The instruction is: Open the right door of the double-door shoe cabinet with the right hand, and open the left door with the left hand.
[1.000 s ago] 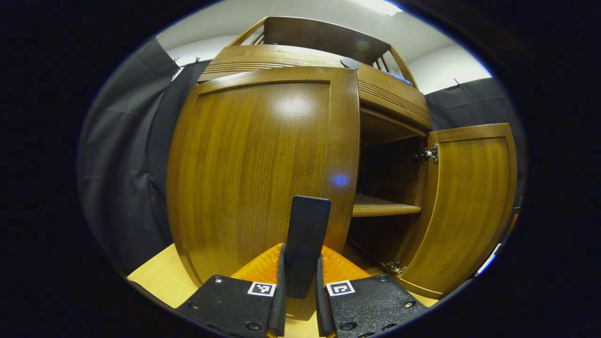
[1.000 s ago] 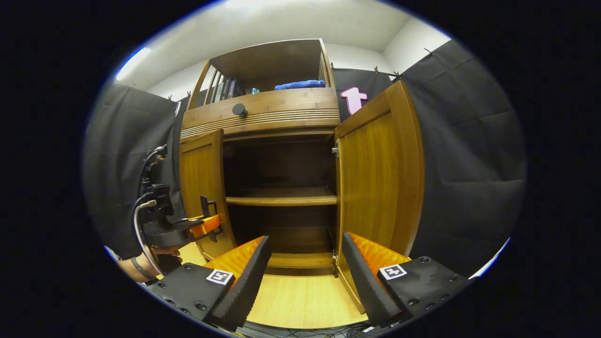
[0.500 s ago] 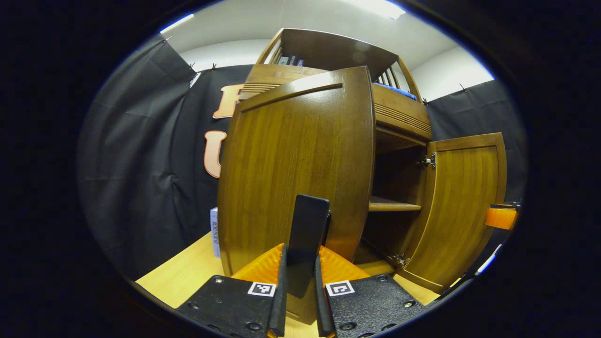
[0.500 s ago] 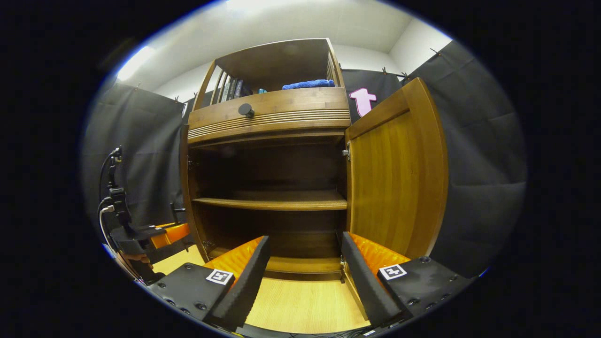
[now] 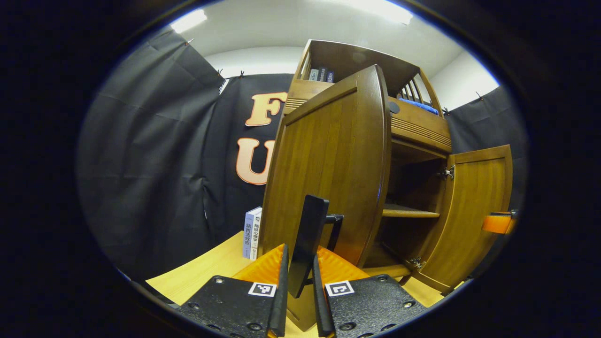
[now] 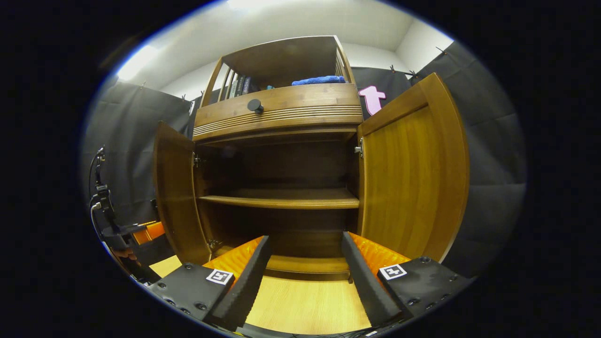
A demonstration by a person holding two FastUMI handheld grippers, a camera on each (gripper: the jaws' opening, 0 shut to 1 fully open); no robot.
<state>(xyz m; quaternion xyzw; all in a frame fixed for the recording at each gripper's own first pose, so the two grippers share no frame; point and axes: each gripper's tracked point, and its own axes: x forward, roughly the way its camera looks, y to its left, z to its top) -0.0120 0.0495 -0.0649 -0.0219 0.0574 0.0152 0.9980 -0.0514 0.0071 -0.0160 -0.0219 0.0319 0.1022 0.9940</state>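
Both doors of the shoe cabinet (image 6: 281, 122) stand open, so the task looks all but finished. In the right gripper view the right door (image 6: 413, 178) is swung wide, its inner face turned to the camera, and the right gripper (image 6: 305, 272) hangs in front of the cabinet with its fingers spread apart and nothing between them, well clear of that door. The left door (image 6: 173, 197) is swung out too, baring the shelf (image 6: 281, 199) and the dark inside. In the left gripper view the left gripper (image 5: 298, 281) has its fingers drawn close together on the dark handle (image 5: 310, 244) of the left door (image 5: 328, 173), which rises between them; both fingers appear to press on it. What remains, by my reading, is small: perhaps a little more swing on the left door, then letting go of the handle and drawing the left gripper off. Books (image 5: 251, 232) stand on the floor beside the cabinet, close to the door's swing
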